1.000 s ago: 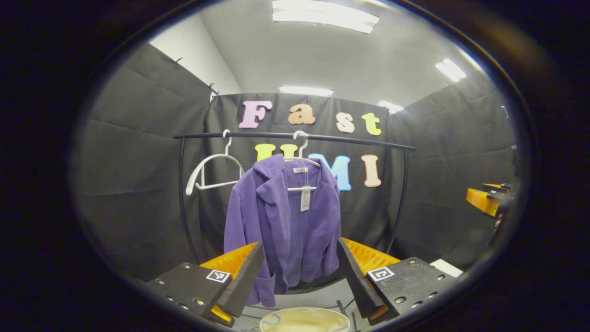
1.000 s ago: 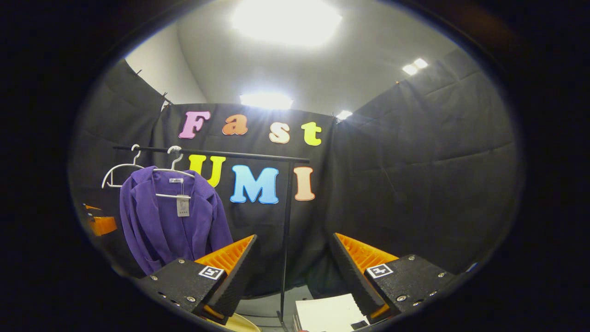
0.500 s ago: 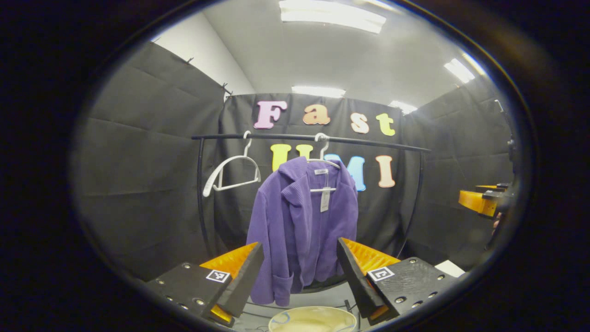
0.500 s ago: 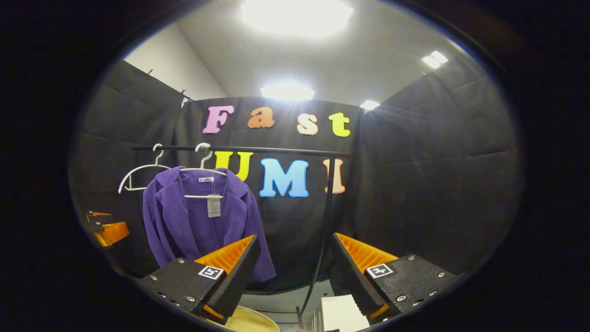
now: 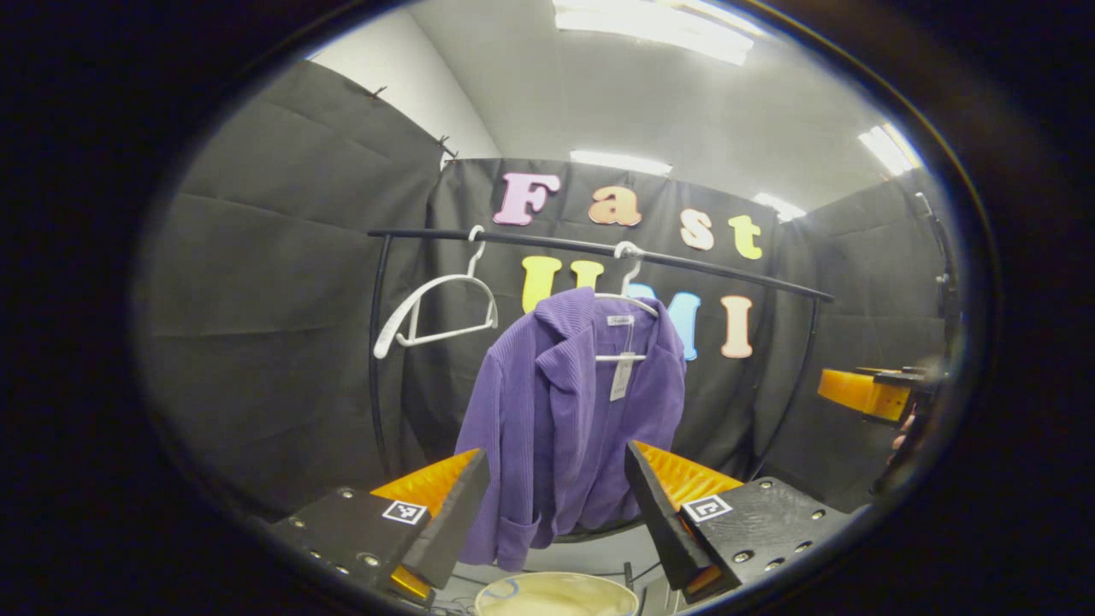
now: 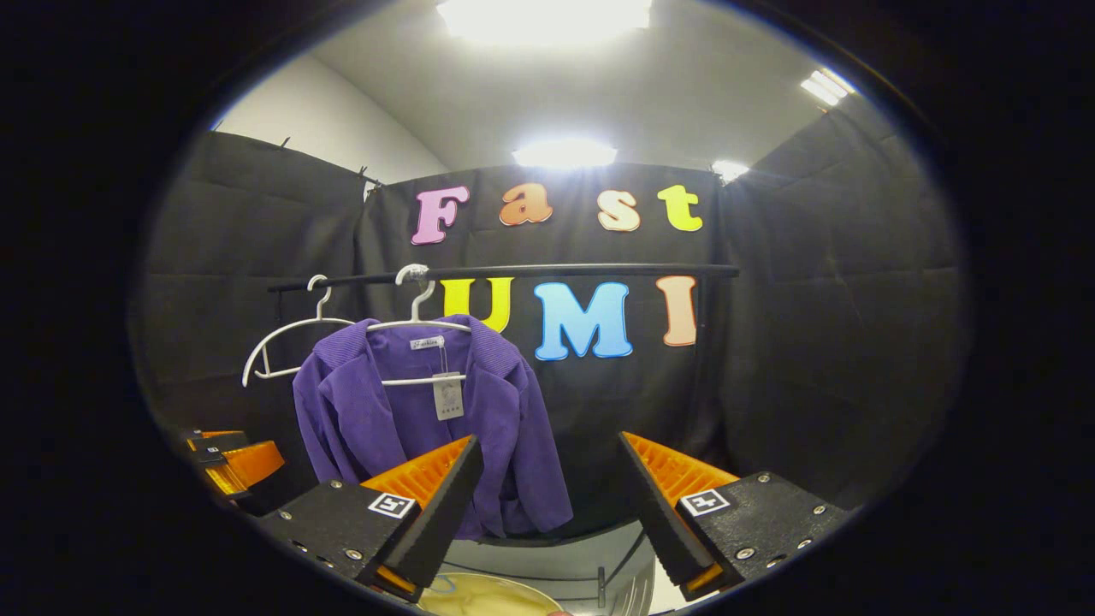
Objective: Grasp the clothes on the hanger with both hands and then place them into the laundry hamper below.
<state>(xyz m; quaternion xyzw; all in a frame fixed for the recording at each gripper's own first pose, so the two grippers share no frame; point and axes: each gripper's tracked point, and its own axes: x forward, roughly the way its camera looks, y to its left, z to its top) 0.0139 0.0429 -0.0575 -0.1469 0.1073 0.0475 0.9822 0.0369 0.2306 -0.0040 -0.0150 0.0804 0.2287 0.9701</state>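
We hold both tools up in front of the clothes rail (image 5: 599, 248), and neither has reached the garment yet. In the left gripper view, the left gripper (image 5: 556, 505) stands with its two fingers spread wide apart and nothing between them; through that gap we see the purple jacket (image 5: 565, 419), well beyond the fingertips. The jacket hangs on a white hanger (image 5: 629, 299) hooked over the dark rail, its front open, a paper tag (image 5: 620, 376) dangling from the neck on the inside. Just to its left on the same rail hangs a second white hanger (image 5: 436, 308), bare and tilted. Below the jacket, at the bottom edge of the left gripper view, we see the pale round rim of the laundry hamper (image 5: 556, 592), close under our fingers. Far off at the right edge of that view the right gripper (image 5: 868, 393) shows, with a bit of the hand holding it. In the right gripper view, the right gripper (image 6: 552, 500) is likewise parted wide and empty, pointing at the booth wall to the right of the jacket (image 6: 411, 419); the garment sits left of centre, partly hidden behind our left finger. The hamper's rim (image 6: 479, 595) shows at the bottom between the fingers, and the left gripper (image 6: 231, 458) appears low at the left edge, apart from the jacket.
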